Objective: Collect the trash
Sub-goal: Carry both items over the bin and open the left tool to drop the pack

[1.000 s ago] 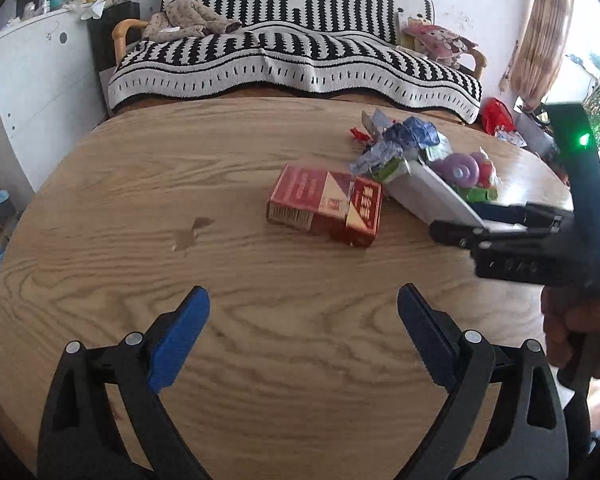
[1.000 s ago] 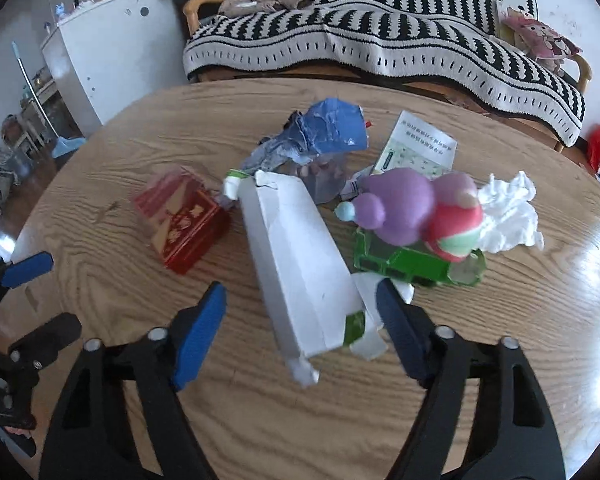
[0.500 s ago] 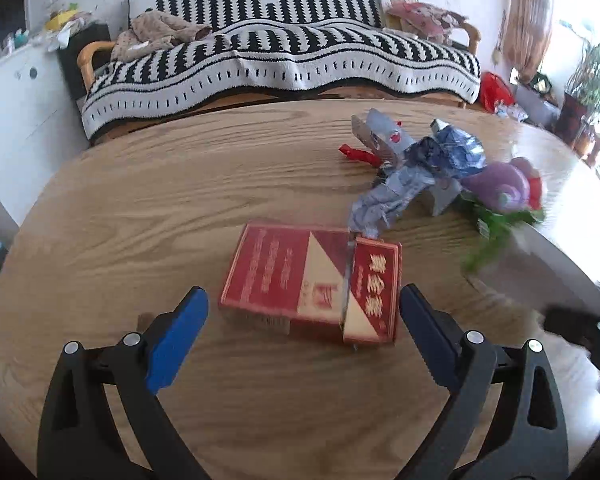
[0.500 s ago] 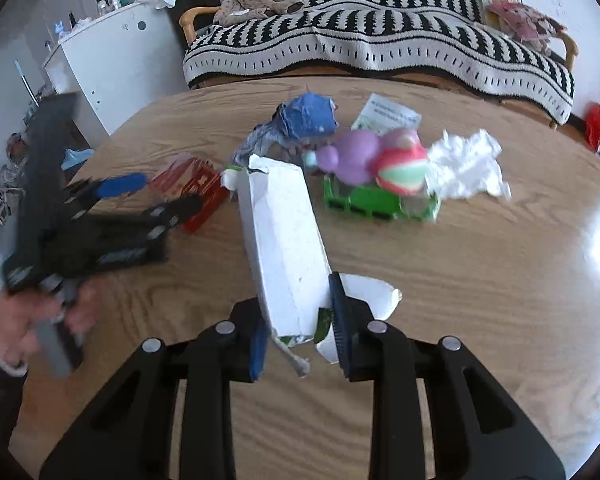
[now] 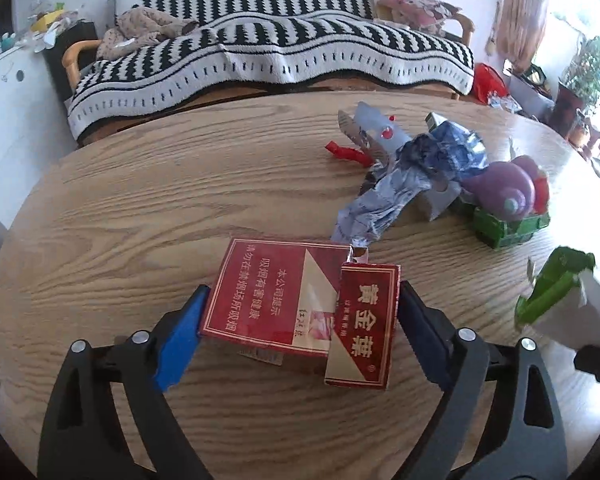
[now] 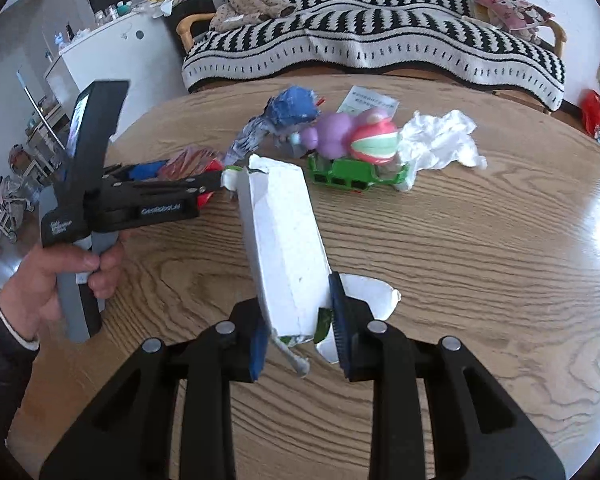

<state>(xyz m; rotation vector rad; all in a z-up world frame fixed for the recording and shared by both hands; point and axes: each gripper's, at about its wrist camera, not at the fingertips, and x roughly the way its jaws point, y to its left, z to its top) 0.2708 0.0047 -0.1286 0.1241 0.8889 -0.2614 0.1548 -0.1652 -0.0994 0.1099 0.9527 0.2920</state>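
A red cigarette pack (image 5: 300, 308) with its lid flipped open lies on the round wooden table (image 5: 140, 208). My left gripper (image 5: 300, 320) is open, with its blue pads on either side of the pack. My right gripper (image 6: 300, 332) is shut on a torn white carton (image 6: 280, 236) and holds it tilted above the table. The carton's green end shows at the right of the left wrist view (image 5: 552, 284). The left gripper and the hand holding it show in the right wrist view (image 6: 156, 200), over the red pack (image 6: 188, 160).
A crumpled blue-silver wrapper (image 5: 412, 176), a red scrap (image 5: 344, 152), a purple and red toy on a green cart (image 6: 352, 148), a crumpled white tissue (image 6: 440, 140) and a leaflet (image 6: 372, 100) lie at the table's far side. A striped sofa (image 5: 280, 52) stands behind the table.
My left gripper moved forward until its pads flank the red pack. My right gripper closed on the white carton and lifted it off the table.
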